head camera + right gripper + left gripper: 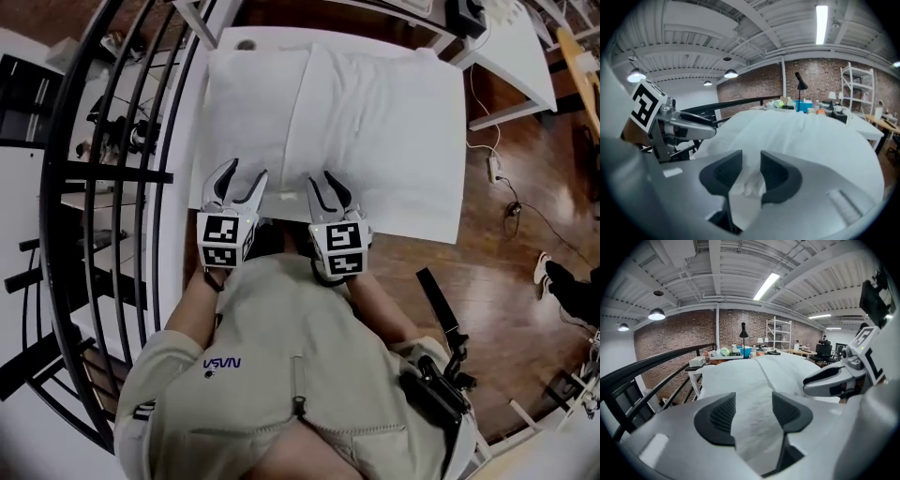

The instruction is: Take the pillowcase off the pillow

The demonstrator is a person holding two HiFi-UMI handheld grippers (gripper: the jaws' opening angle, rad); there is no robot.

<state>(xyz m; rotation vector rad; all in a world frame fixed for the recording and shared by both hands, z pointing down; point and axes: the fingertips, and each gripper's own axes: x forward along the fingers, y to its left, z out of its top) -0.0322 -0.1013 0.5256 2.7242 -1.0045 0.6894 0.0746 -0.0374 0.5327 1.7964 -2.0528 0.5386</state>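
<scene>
The pillow (pixel 384 122) lies in its white pillowcase (pixel 253 108) on the white tabletop (pixel 225 39) and covers nearly all of it. A long crease (pixel 295 112) runs over the pillowcase from the near edge to the far edge, a little left of the middle. Both my grippers are at the near edge of the pillow, side by side and a little apart, one on each side of the crease. My left gripper (pixel 247 171) is open. In the left gripper view its two dark pads (pixel 721 417) stand wide, and the white cloth shows in the gap between them, but the pads do not press on it. My right gripper (pixel 320 176) is closed on the pillowcase. In the right gripper view its jaws stand much narrower, and a small bunched part of the cloth sits between the pads. Each gripper view also shows the other gripper just beside, over the same white cloth. A black railing (pixel 112 141) stands to the left of the tabletop, and a wooden floor (pixel 506 281) is to the right. Far behind the pillow, the gripper views show a brick wall (pixel 684 333).
</scene>
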